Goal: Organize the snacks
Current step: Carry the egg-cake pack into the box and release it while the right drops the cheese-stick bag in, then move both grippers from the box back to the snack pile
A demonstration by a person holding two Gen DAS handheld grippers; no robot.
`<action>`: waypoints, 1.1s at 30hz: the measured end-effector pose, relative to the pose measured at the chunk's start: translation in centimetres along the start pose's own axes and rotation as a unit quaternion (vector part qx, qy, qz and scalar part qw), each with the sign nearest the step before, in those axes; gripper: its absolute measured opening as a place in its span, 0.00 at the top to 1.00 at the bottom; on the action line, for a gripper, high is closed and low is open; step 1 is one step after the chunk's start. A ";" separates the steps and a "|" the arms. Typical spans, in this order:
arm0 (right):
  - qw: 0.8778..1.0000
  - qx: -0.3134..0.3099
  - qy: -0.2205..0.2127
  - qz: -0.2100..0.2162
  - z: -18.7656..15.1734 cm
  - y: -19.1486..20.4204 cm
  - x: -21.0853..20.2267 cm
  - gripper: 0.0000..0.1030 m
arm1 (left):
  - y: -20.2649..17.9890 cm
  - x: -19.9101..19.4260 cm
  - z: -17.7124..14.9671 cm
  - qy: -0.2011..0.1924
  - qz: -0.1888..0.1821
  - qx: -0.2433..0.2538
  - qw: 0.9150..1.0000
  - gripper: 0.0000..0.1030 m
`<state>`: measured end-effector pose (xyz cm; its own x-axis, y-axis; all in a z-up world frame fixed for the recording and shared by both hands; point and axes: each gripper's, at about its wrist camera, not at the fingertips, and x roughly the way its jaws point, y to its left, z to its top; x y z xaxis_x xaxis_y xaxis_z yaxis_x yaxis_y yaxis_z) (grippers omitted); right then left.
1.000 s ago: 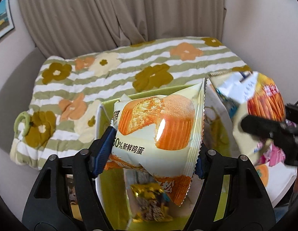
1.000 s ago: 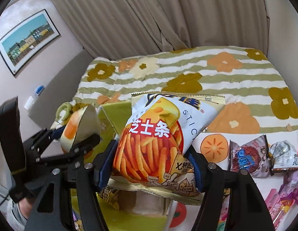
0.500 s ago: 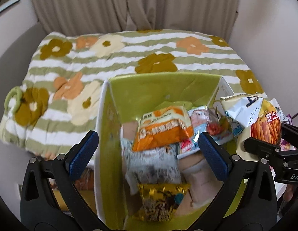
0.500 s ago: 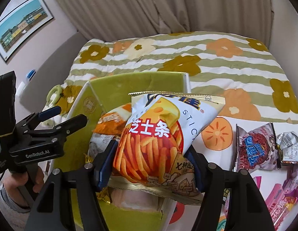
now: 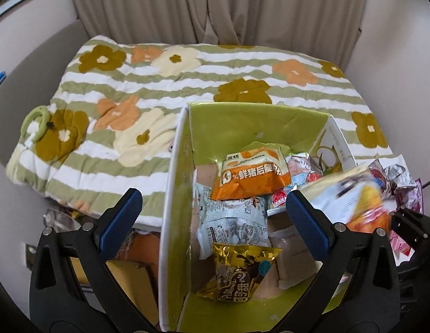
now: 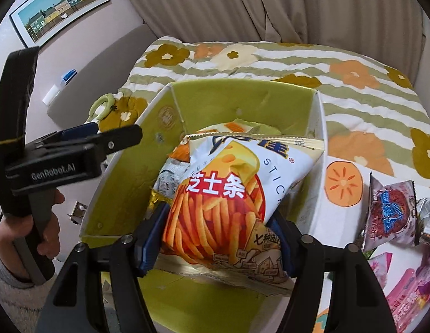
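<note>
hair claw: pale green clip (image 5: 35,123), lying on the floral quilt (image 5: 165,83), far left, well apart from the box
left gripper (image 5: 215,213): jaws spread wide, nothing between the blue pads (image 5: 122,217); hovers over the box's near left corner, left wall runs between the fingers
box: green-lined cardboard box (image 5: 251,116) with white outside, open top, sits at the quilt's near edge
box contents: orange pork-floss cake pack (image 5: 251,177) on top toward the back, tilted; grey newsprint-pattern pack (image 5: 237,222) under its near edge; gold chocolate pack (image 5: 239,274) nearest the camera; red-and-white packs just right of the orange one
cheese sticks bag: white/orange bag (image 6: 228,194), blurred in the left view at the box's right side
right gripper (image 6: 215,238): clamped on the lower part of the cheese sticks bag, pads pressing both side edges; bag held above the box opening, top edge toward the far wall
loose snacks: purple-blue pack (image 6: 387,213) and pink packs (image 6: 409,297) on the white surface right of the box, apart from it
</note>
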<state>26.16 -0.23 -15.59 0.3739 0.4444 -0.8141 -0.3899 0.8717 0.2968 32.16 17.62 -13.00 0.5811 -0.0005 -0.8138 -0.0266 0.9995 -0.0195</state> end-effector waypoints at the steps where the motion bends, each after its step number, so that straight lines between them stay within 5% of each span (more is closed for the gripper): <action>1: 1.000 -0.002 -0.002 0.003 0.0 0.3 0.0 0.32 | 0.2 -0.2 -0.1 -0.002 0.005 -0.002 1.000 0.00; 3: 1.000 -0.009 -0.008 0.005 -0.3 0.6 -0.3 0.03 | 0.5 -0.5 -0.5 -0.004 0.011 -0.006 1.000 0.01; 4: 1.000 -0.014 -0.013 0.003 -0.4 0.8 -0.5 0.00 | 0.6 -0.6 -0.7 -0.003 0.010 -0.008 1.000 0.01; 21: 0.998 -0.010 -0.054 -0.013 -1.9 2.9 -3.4 0.00 | 1.5 -5.1 -4.0 -0.025 0.007 -0.014 1.000 0.00; 33: 0.990 0.011 -0.119 -0.068 -3.6 3.3 -9.4 0.00 | -1.4 -8.8 -4.4 -0.061 -0.060 0.020 0.996 0.01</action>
<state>18.35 -2.29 -8.79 0.6110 0.3571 -0.7065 -0.3055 0.9297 0.2057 23.49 16.12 -8.37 0.6732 -0.1183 -0.7299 0.0794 0.9930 -0.0877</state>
